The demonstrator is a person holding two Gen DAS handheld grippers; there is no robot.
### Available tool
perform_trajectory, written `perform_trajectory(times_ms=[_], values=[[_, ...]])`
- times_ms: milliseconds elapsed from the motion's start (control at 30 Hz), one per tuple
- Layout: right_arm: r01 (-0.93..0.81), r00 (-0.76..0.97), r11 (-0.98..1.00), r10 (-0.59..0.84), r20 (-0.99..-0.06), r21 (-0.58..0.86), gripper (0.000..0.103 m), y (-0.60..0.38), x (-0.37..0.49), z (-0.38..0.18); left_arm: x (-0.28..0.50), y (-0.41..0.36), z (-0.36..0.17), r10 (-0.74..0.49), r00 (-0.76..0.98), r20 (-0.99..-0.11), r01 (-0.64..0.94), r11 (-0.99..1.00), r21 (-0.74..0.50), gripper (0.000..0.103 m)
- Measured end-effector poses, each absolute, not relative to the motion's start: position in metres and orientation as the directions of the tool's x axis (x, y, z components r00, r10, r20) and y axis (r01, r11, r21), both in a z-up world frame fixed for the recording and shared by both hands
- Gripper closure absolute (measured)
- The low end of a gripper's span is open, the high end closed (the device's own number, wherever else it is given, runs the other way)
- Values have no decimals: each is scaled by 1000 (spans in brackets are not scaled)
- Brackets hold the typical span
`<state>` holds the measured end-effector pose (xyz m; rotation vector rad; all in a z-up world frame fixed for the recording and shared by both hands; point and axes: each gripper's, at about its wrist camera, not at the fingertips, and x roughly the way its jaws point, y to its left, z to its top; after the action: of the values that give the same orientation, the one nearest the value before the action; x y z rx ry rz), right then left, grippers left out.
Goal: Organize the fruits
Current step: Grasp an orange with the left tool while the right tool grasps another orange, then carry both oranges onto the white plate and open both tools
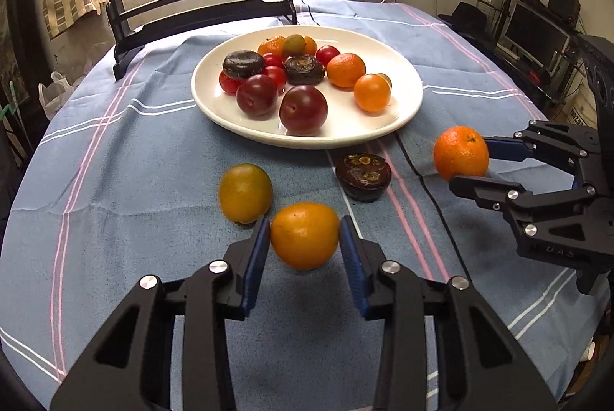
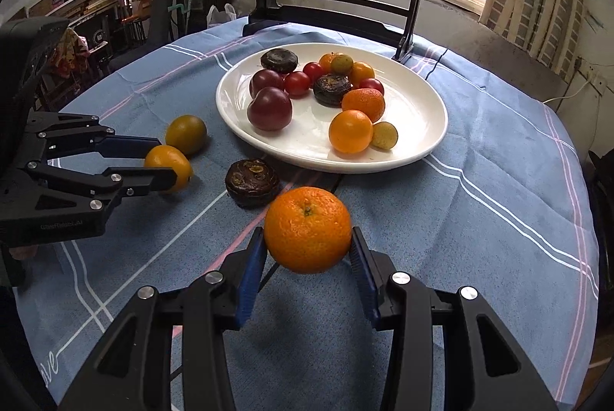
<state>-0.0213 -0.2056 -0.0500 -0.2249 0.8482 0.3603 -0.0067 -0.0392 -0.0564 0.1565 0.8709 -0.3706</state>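
- Two fruits are in hand at once: the left gripper (image 1: pixel 305 238) has its blue pads pressed on a smooth yellow-orange fruit (image 1: pixel 305 235), and the right gripper (image 2: pixel 308 250) is clamped on a dimpled tangerine (image 2: pixel 307 230).
- Both fruits sit low over the blue tablecloth (image 1: pixel 115 180), short of the white plate (image 1: pixel 406 104); the tangerine looks lifted clear.
- Already on the plate lie plums, small red fruits, oranges and two dark flat fruits.
- Left on the cloth are a greenish-yellow fruit (image 1: pixel 245 193) just beside the left gripper and a dark flat fruit (image 1: pixel 363 176) between the grippers.
- This looks like the carrying step; next, each fruit needs a bare spot on the plate, set down gently so nothing rolls.
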Motion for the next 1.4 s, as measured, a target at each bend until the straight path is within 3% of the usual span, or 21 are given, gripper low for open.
perform_trajectory(times_ms=[333, 900, 1400], values=[[-418, 595, 908, 265, -759, -10, 59, -196, -43, -43, -17, -25, -23, -258, 660, -706, 364, 931, 0, 66], [-355, 733, 935, 273, -623, -8, 59, -209, 5, 33, 38, -60, 32, -250, 763, -596, 357, 932, 66, 66], [-277, 705, 961, 209, -678, 9, 59, -215, 106, 9, 101, -86, -2, -202, 726, -657, 364, 924, 117, 66]])
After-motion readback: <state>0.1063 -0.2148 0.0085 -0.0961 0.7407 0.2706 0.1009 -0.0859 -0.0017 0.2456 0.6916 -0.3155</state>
